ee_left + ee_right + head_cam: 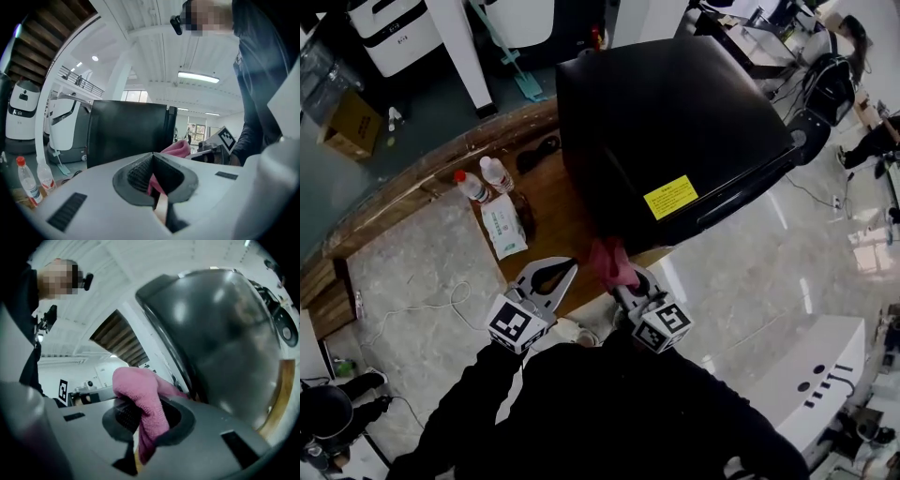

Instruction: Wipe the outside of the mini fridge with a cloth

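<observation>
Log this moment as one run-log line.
right gripper shut on pink cloth | left gripper shut, empty | pink cloth by black mini fridge

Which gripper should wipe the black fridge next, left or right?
Probably right. The right gripper is shut on the pink cloth, right beside the mini fridge. The left gripper is shut, holds nothing, and sits farther off.

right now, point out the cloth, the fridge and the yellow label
cloth (607,261), head view, its bunched middle
fridge (666,112), head view, bare black panel
label (670,197), head view, middle of the sticker
</observation>
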Demonstrator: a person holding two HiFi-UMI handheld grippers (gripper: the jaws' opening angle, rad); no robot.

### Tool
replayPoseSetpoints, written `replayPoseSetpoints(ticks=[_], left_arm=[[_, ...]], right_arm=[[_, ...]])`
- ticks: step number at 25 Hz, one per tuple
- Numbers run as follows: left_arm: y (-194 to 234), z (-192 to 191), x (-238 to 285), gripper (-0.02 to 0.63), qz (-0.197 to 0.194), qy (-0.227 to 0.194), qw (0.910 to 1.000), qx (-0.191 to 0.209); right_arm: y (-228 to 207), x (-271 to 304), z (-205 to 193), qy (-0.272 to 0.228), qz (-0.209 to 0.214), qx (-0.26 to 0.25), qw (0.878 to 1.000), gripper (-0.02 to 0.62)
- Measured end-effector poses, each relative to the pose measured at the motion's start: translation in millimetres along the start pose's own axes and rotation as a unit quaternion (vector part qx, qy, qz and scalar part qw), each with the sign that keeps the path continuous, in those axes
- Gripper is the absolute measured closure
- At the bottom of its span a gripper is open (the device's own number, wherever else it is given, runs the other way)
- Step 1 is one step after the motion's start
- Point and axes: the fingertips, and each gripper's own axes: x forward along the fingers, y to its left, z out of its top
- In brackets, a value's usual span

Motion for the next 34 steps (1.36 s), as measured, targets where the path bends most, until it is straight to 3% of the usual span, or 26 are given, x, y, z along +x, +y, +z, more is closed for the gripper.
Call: replayPoseSetpoints(ticks=[6, 15, 20, 34], left_arm=[[-39.8, 43.4, 0.1, 0.6, -0.028, -0.024, 0.9993, 0.003], [-71.7, 61.9, 5.9, 0.6, -0.042, -0.035, 0.9983, 0.02], [-72.5, 67.9, 5.4, 0.6, -0.037, -0.044, 0.9983, 0.009], [-76.2, 60.9, -2.4, 0.6, -0.028, -0.039, 0.9988, 0.01]], right_arm=[[45.7, -45.1, 52.5, -0.014, 0.021, -0.126, 0.992, 0.54], [58.1, -74.4, 75.8, -0.018, 0.017, -0.187, 0.982, 0.543], [66.6, -74.1, 81.9, -0.013, 0.028, -0.259, 0.965, 0.542], [70.6, -68.9, 81.9, -0.008, 0.055, -0.244, 0.968, 0.543]])
